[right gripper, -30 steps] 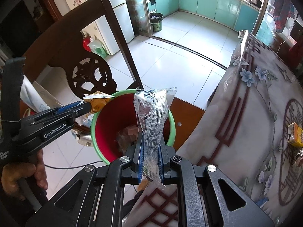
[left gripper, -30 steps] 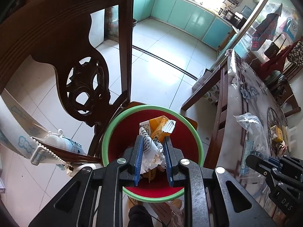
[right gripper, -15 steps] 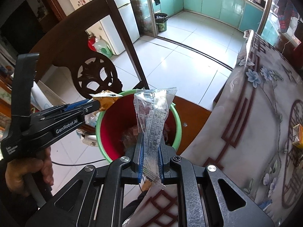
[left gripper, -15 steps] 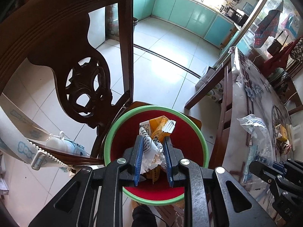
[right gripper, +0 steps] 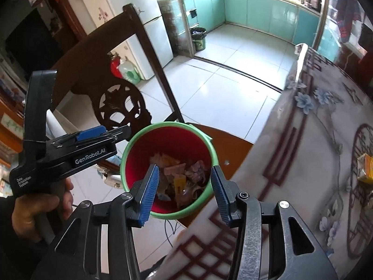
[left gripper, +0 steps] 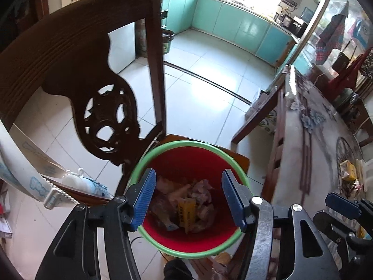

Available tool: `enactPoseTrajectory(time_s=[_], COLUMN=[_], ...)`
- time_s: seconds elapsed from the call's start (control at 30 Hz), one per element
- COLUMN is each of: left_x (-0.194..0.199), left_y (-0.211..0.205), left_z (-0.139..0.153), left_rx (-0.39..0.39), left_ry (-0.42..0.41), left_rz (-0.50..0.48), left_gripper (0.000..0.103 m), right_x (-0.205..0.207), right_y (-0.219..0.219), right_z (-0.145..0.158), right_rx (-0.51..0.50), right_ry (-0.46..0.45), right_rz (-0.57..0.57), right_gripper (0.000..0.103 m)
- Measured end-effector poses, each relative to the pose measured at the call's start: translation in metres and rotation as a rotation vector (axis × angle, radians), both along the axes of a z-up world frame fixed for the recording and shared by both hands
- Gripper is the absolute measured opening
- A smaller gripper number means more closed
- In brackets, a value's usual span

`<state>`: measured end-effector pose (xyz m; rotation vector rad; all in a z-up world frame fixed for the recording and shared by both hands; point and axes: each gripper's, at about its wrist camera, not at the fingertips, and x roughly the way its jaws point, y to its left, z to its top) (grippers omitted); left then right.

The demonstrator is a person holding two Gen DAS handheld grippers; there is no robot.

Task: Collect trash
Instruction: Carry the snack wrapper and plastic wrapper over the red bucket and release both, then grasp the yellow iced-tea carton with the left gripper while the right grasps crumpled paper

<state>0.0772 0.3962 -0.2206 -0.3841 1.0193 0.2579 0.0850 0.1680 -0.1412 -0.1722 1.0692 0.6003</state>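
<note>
A red bin with a green rim (left gripper: 186,143) (right gripper: 170,124) stands on a wooden chair seat beside the table. Crumpled wrappers and a yellow packet (left gripper: 186,213) (right gripper: 179,183) lie inside it. My left gripper (left gripper: 188,197) is open and empty, directly above the bin. My right gripper (right gripper: 184,190) is open and empty too, above the bin's near side. The left gripper also shows in the right wrist view (right gripper: 93,133), at the bin's left. The right gripper shows in the left wrist view (left gripper: 342,206), at the lower right.
A dark carved chair back (left gripper: 102,107) rises left of the bin. The floral-covered table (right gripper: 314,140) lies to the right, with a yellow carton (right gripper: 366,166) and more litter (left gripper: 349,175) on it. Tiled floor (left gripper: 205,88) leads to a kitchen beyond.
Both grippers opened. The wrappers held by the left and the clear packet held by the right dropped into the bin. Both grippers stayed over it.
</note>
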Motion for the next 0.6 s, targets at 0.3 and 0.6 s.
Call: enactPoseTrajectory(time_s=[0.3,0.6], left_x=[0.015,0.033], left_y=[-0.084,-0.187], left_z=[0.027,0.060], left_rx=[-0.017,-0.018], left_ry=[-0.042,-0.123], left_rz=[-0.154,-0.297], left_gripper=[0.058,0.058], right_x=[0.003,0.037], right_y=[-0.105,-0.317], right_z=[0.016,0.031], right_rx=[-0.017,-0.038], right_ry=[-0.035,-0.064], right_rz=[-0.181,-0.654], right_gripper=[0.051,0.069])
